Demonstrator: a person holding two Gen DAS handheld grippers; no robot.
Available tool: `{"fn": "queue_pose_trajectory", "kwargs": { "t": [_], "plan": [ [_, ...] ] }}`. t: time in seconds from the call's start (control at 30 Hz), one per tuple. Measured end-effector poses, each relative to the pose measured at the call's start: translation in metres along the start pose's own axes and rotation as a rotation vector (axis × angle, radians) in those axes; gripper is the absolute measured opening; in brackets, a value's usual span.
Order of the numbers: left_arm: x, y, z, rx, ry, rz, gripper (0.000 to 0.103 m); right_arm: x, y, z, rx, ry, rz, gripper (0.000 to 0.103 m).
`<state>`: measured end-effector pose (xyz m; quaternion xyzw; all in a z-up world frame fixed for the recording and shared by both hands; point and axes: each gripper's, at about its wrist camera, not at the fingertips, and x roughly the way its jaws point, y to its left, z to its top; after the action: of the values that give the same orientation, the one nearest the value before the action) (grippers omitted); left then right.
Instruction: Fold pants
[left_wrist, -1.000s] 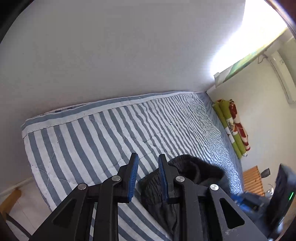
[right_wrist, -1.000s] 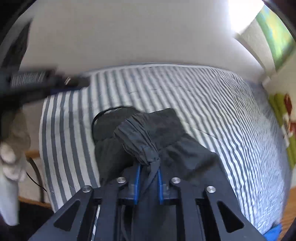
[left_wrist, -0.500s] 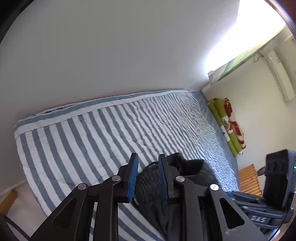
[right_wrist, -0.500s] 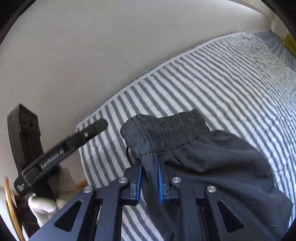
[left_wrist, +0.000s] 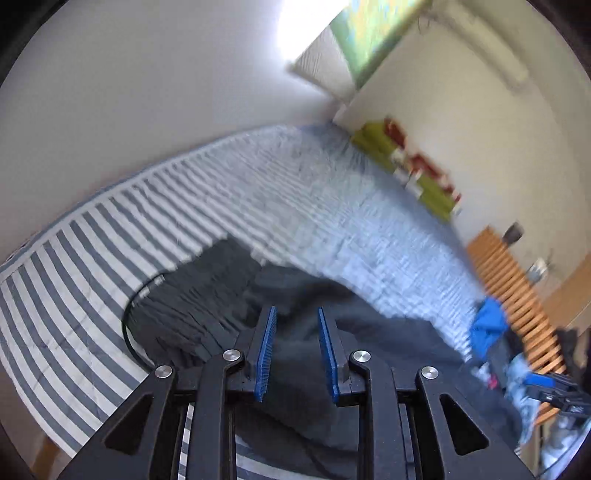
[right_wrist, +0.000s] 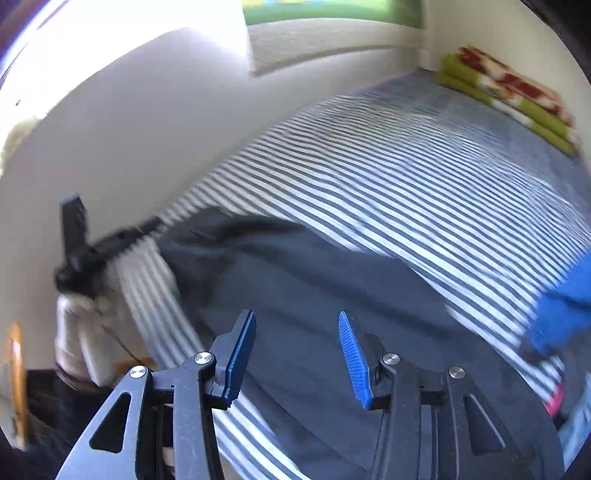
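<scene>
waistband: the gathered end of the dark pants (left_wrist: 207, 295) sits at the left, near the bed's (left_wrist: 92, 266) foot edge, with a thin black cord looping off it

left gripper (left_wrist: 295, 350): hovering right over the pants just inboard of the waistband, blue pads (left_wrist: 264, 354) a narrow gap apart, nothing between them

pants body: same pants (right_wrist: 332, 295) run from the waistband off to the right across the striped bed, so the long axis goes roughly left-right across both views; pretty blurry though

right gripper (right_wrist: 295, 350): further along the pants toward the leg end, fingers spread wide and empty, cloth just past the tips

who's nearer: left one is closest to the waistband, right one to the legs, so I'd guess each grabs its own end

blue thing (right_wrist: 565, 302): some blue fabric past the leg end, too smeared to call
</scene>
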<state>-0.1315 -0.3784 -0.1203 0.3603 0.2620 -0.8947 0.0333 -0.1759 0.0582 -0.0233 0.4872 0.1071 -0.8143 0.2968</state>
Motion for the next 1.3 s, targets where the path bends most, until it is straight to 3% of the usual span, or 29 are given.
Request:
{"fn": "queue_pose_trajectory", "kwargs": {
  "t": [0.07, 0.1, 0.23, 0.37, 0.5, 0.57, 0.7, 0.83, 1.0, 1.03, 1.1, 1.13, 1.17, 1.2, 1.3],
  "plan": [
    [0.016, -0.007, -0.01, 0.031, 0.03, 0.117, 0.023, -0.011, -0.046, -0.04, 0.088, 0.024, -0.076, 0.043],
    [0.016, -0.016, -0.015, 0.07, 0.028, 0.103, 0.023, -0.019, -0.068, -0.062, 0.134, 0.03, -0.108, 0.043],
    [0.008, -0.088, -0.047, 0.257, 0.056, -0.036, 0.025, -0.055, -0.139, -0.146, 0.265, 0.04, -0.211, 0.043],
    [0.016, -0.192, -0.114, 0.494, 0.195, -0.164, 0.035, -0.079, -0.19, -0.207, 0.414, 0.018, -0.244, 0.043],
    [0.034, -0.28, -0.181, 0.649, 0.354, -0.302, 0.038, -0.105, -0.242, -0.262, 0.584, -0.018, -0.338, 0.043],
    [0.043, -0.319, -0.215, 0.749, 0.411, -0.319, 0.041, -0.114, -0.273, -0.287, 0.705, -0.022, -0.365, 0.043],
    [0.064, -0.359, -0.264, 0.893, 0.501, -0.299, 0.042, -0.131, -0.315, -0.336, 0.867, -0.044, -0.351, 0.044],
    [0.075, -0.378, -0.294, 0.988, 0.538, -0.25, 0.042, -0.126, -0.333, -0.353, 0.903, -0.031, -0.327, 0.047],
    [0.085, -0.379, -0.306, 1.072, 0.534, -0.163, 0.04, -0.099, -0.348, -0.35, 0.916, -0.016, -0.266, 0.047],
    [0.085, -0.379, -0.306, 1.074, 0.536, -0.162, 0.037, -0.094, -0.348, -0.348, 0.903, -0.008, -0.274, 0.047],
    [0.084, -0.379, -0.305, 1.073, 0.53, -0.149, 0.01, -0.093, -0.345, -0.346, 0.875, -0.001, -0.287, 0.045],
    [0.083, -0.379, -0.304, 1.073, 0.526, -0.137, 0.006, -0.094, -0.343, -0.343, 0.855, -0.003, -0.301, 0.04],
    [0.082, -0.379, -0.301, 1.069, 0.523, -0.128, 0.003, -0.095, -0.341, -0.341, 0.835, 0.005, -0.317, 0.022],
    [0.08, -0.38, -0.298, 1.065, 0.523, -0.126, 0.002, -0.097, -0.34, -0.338, 0.82, 0.013, -0.337, 0.012],
    [0.077, -0.382, -0.29, 1.08, 0.506, -0.121, 0.002, -0.113, -0.339, -0.332, 0.8, -0.014, -0.347, 0.007]
  ]
}}
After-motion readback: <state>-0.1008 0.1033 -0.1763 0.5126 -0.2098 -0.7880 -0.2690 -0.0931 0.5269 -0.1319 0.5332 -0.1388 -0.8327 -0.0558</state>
